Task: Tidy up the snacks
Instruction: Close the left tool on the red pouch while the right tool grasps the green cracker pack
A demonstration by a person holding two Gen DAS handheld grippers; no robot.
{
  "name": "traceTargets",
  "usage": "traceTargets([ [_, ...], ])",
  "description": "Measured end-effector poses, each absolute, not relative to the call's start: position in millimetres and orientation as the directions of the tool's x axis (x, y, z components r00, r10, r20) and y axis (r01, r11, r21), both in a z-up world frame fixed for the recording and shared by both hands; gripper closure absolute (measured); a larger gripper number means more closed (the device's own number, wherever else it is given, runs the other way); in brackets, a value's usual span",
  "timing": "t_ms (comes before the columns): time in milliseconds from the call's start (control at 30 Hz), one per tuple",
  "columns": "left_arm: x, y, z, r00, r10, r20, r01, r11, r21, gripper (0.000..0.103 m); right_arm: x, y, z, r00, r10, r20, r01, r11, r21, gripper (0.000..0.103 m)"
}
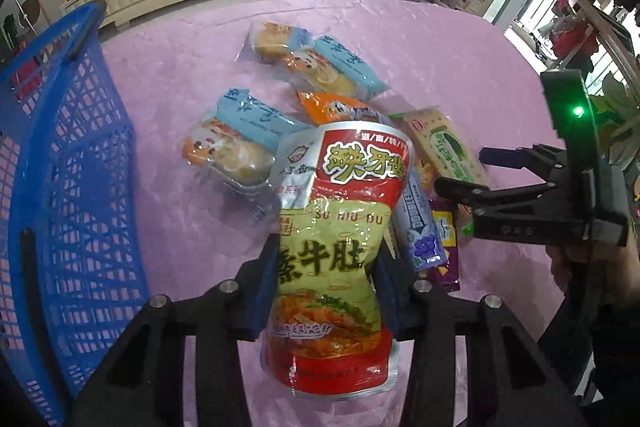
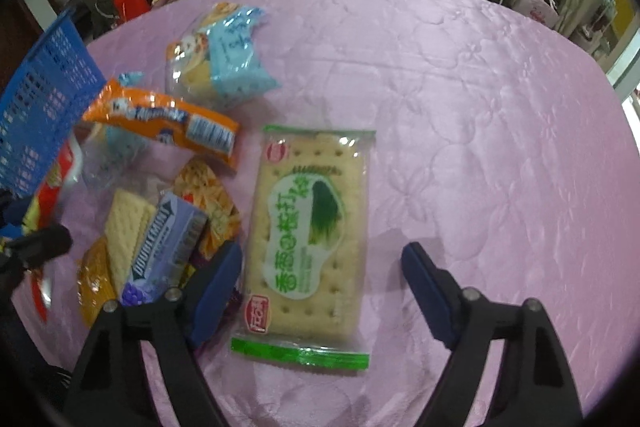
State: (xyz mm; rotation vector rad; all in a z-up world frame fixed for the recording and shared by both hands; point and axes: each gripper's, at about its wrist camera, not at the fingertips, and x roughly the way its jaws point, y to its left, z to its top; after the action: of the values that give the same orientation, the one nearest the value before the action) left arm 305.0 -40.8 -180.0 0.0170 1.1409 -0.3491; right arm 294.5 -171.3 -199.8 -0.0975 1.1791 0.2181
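Pinched at its waist between our left gripper (image 1: 325,287) pads, the red-and-yellow snack pouch (image 1: 340,227) sits held up off the pink tablecloth (image 1: 440,47), so those tongs are closed on it. We judge the pouch light and soft: the foil buckles inward where the pads squeeze, and it looks glossy, so a mid-body hold seems safer than a hold on a sealed edge. Blue basket (image 1: 60,147) stands just to the left, the likely drop point.

Our right gripper (image 2: 322,291) is spread wide and holds nothing; the green cracker pack (image 2: 312,239) lies flat between its fingers, one pad beside the pack's left long edge. We expect the crackers inside to be stiff but brittle, so gentle pressure across the long edges suits. Other packets, including an orange wrapper (image 2: 160,119) and a purple gum pack (image 2: 168,247), lie piled near the left.
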Motion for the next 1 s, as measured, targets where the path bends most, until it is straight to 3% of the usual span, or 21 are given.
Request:
traceTargets([
  [67, 297.7, -40.3, -178.2, 0.373, -0.261, -0.89, 0.275, 0.948, -0.163, 0.062, 290.2, -164.8, -202.9, 0.385, 0.085, -0.919, -0.244, 0.97, -0.012, 0.023],
  [133, 292.3, -39.0, -173.8, 0.386, -0.271, -0.882, 0.271, 0.947, -0.173, 0.062, 285.2, -163.5, -199.0, 0.396, 0.095, -0.913, -0.247, 0.969, -0.006, 0.045],
  [467, 242.9, -39.6, -129.4, 0.466, -0.278, -0.84, 0.27, 0.949, -0.164, 0.062, 231.9, -171.2, -139.1, 0.48, 0.188, -0.857, -0.23, 0.97, 0.084, 0.044],
  [1000, 185.4, -8.3, -60.2, 0.615, -0.243, -0.75, 0.237, 0.964, -0.118, 0.062, 170.0, -126.0, -58.6, 0.55, 0.342, -0.762, -0.391, 0.912, 0.127, 0.044],
])
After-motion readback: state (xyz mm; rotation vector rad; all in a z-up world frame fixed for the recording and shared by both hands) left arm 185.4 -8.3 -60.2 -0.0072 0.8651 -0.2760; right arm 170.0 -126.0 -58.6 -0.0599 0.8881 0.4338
